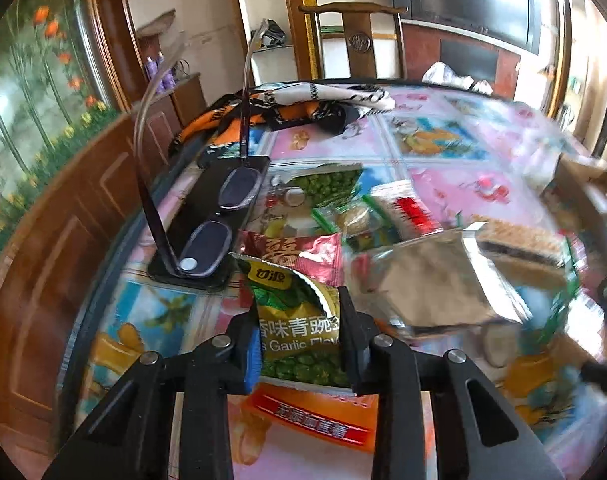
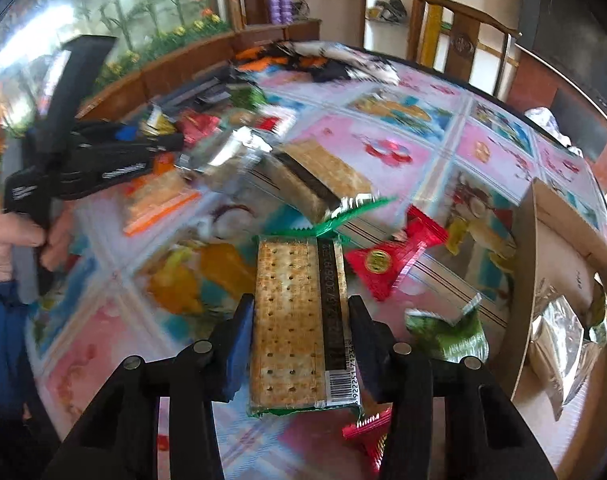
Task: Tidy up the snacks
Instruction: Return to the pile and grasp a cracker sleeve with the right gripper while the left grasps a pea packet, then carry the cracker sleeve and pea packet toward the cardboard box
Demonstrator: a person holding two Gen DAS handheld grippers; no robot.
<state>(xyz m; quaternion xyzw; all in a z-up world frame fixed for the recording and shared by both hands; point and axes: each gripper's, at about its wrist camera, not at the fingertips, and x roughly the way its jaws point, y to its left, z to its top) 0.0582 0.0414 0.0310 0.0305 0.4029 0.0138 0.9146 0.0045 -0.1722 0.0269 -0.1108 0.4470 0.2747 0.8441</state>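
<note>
Both claws grip snacks over the table [image 2: 443,92].
Left claw [image 1: 299,340] clamps a green pea packet [image 1: 299,320]; right claw [image 2: 299,344] clamps a cracker pack [image 2: 291,320], cardboard box [image 2: 563,240] at three o'clock.

On the table [image 1: 443,128] there were 2 green-pea packets: 1 [image 1: 299,332] at 6 o'clock of the left wrist view and 1 [image 1: 327,186] lying near its centre. 2 cracker packs showed in the right wrist view, 1 [image 2: 293,328] at 6 o'clock and 1 [image 2: 323,184] near centre. There were 2 red triangular sweets, 1 [image 2: 391,258] just right of centre and 1 [image 2: 369,432] at 6 o'clock. There were also 1 pair of glasses [image 1: 219,220] on 1 black phone [image 1: 207,216] at 9 o'clock, 1 cardboard box [image 2: 559,248] at 3 o'clock, 2 purple bottles [image 2: 280,7] at 12 o'clock, and 1 wooden chair [image 1: 355,36] at 12 o'clock. Blur hid the rest of the count.
</note>
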